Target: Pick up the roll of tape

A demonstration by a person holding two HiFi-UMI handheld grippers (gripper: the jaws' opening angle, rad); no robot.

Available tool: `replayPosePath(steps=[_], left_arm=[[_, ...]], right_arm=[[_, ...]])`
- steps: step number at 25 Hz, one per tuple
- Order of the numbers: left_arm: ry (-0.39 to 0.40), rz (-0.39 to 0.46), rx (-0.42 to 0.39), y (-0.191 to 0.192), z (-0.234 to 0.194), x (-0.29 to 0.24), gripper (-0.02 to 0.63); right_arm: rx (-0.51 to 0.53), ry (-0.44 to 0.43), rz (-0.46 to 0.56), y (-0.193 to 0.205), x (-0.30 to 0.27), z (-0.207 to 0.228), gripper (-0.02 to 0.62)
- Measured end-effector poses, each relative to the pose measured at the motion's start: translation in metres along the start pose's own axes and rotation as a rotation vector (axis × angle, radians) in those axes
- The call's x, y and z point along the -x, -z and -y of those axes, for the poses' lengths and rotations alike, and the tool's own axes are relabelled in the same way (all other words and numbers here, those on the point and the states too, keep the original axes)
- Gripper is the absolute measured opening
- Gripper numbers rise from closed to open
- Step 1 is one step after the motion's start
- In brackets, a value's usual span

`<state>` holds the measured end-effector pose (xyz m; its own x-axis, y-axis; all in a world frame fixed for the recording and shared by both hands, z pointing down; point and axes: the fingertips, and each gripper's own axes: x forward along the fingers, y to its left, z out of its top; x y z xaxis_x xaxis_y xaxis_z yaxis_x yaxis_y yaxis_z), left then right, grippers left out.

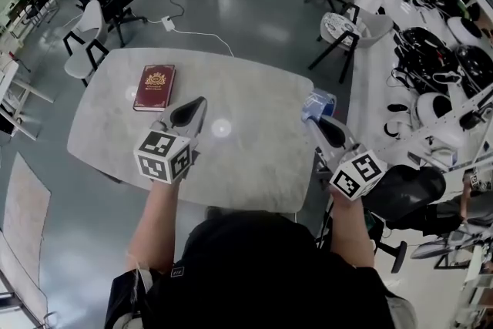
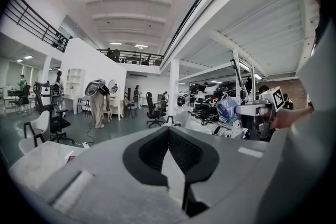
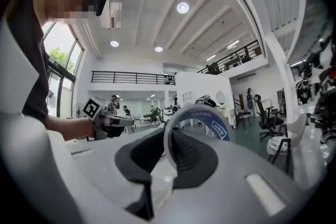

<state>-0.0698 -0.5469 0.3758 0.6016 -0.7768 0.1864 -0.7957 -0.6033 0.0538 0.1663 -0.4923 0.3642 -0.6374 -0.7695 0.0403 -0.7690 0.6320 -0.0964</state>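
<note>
Blue tape, in right hand-held gripper

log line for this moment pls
right tongs: shut on roll of tape, in the air at right edge of table | left tongs: shut, empty, above table | book: flat on table

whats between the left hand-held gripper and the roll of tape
Only bare tabletop, with a spot of glare on it. The head view shows it between the left hand-held gripper and the roll of tape.
</note>
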Motion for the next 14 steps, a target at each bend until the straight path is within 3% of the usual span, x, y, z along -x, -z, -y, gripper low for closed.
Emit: replayPosePath(steps=[14], left_arm=[[0.012, -0.013, 0.019, 0.008, 0.003, -0.008, 0.011]], right_arm=[[-0.017, 0.035, -0.004, 0.004, 0.01, 0.014, 0.046]])
